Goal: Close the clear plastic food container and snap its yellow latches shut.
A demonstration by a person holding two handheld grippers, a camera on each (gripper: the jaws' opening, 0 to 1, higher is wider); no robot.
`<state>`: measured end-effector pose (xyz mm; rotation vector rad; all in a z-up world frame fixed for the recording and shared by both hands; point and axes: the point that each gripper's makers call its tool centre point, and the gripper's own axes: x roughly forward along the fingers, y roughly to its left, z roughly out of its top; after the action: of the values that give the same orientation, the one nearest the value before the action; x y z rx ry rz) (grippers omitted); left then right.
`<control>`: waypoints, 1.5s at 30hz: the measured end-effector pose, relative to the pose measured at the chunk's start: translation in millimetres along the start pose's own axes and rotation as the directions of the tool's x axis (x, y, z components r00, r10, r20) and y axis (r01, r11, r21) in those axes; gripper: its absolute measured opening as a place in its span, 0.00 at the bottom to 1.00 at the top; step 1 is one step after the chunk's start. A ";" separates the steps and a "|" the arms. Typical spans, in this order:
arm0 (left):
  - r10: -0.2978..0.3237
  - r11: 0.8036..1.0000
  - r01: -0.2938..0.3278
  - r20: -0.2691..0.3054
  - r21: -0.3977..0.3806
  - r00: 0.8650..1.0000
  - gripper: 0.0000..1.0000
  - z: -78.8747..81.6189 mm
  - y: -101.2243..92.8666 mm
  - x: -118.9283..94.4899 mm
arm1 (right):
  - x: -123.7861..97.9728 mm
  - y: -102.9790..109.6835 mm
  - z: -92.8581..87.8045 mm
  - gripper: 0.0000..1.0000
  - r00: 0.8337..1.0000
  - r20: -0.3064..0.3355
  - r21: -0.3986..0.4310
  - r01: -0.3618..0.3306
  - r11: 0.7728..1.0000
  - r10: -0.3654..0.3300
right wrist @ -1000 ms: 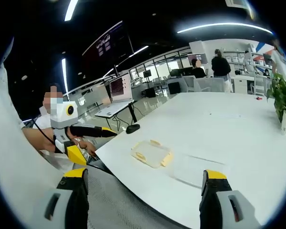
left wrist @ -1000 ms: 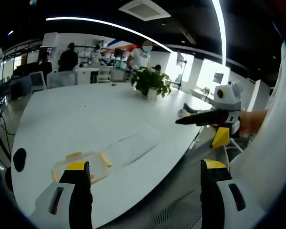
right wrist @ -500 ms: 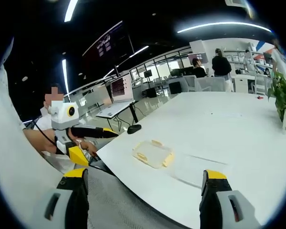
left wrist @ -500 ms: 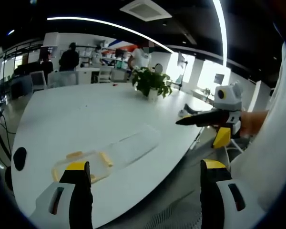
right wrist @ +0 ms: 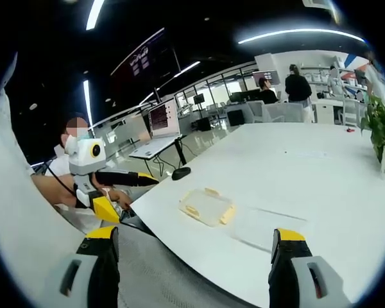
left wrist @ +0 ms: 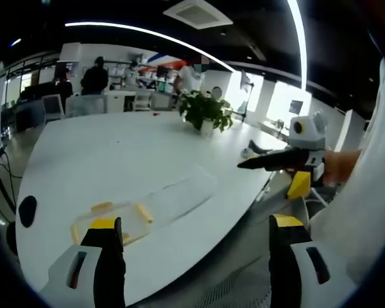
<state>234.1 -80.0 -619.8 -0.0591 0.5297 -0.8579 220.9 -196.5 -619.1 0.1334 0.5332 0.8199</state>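
Container open on the counter

Container [left wrist: 109,221] sits near the white counter's [left wrist: 115,160] edge, its clear lid [left wrist: 179,192] flat beside it. Three yellow latches [right wrist: 227,215] visible. Left gripper [left wrist: 189,247] and right gripper [right wrist: 191,256] hover off the edge, fingers apart, empty.

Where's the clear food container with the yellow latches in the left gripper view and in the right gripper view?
Left gripper view: the container lies low on the left, just above the left jaw.
Right gripper view: the container sits near the middle, close to the table's near edge.
Shared landmark: the potted plant on the white table.
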 end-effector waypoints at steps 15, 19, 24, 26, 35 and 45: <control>0.008 1.000 -0.008 0.002 -0.006 1.000 0.94 -0.7 6.1 -2.5 | 3.8 2.1 -0.8 0.99 1.000 -0.013 -0.010 -0.003 1.000 0.003; 0.009 1.000 -0.009 0.004 -0.007 1.000 0.94 0.1 7.6 -3.4 | 4.0 2.8 -1.0 0.99 1.000 -0.016 -0.013 -0.005 1.000 0.005; 0.015 1.000 -0.015 0.007 -0.004 1.000 0.94 1.0 10.2 -4.2 | 4.5 1.9 -0.6 0.96 1.000 -0.024 -0.017 -0.007 1.000 0.007; 0.018 1.000 -0.017 0.009 -0.007 1.000 0.94 1.6 11.8 -4.6 | 4.8 1.8 -0.4 0.95 1.000 -0.027 -0.022 -0.009 1.000 0.008; 0.013 1.000 -0.013 0.020 -0.016 1.000 0.93 3.8 15.4 -8.0 | 8.8 2.5 5.4 0.94 1.000 -0.024 -0.036 -0.021 0.999 0.020; 0.021 1.000 -0.022 0.060 0.013 0.998 0.78 19.6 28.5 -15.7 | 16.5 5.5 14.8 0.91 0.999 -0.019 -0.071 -0.038 0.997 0.037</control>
<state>254.9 -52.8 -603.5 -0.0661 0.4677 -0.8358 233.9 -179.4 -611.2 0.0707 0.5182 0.8765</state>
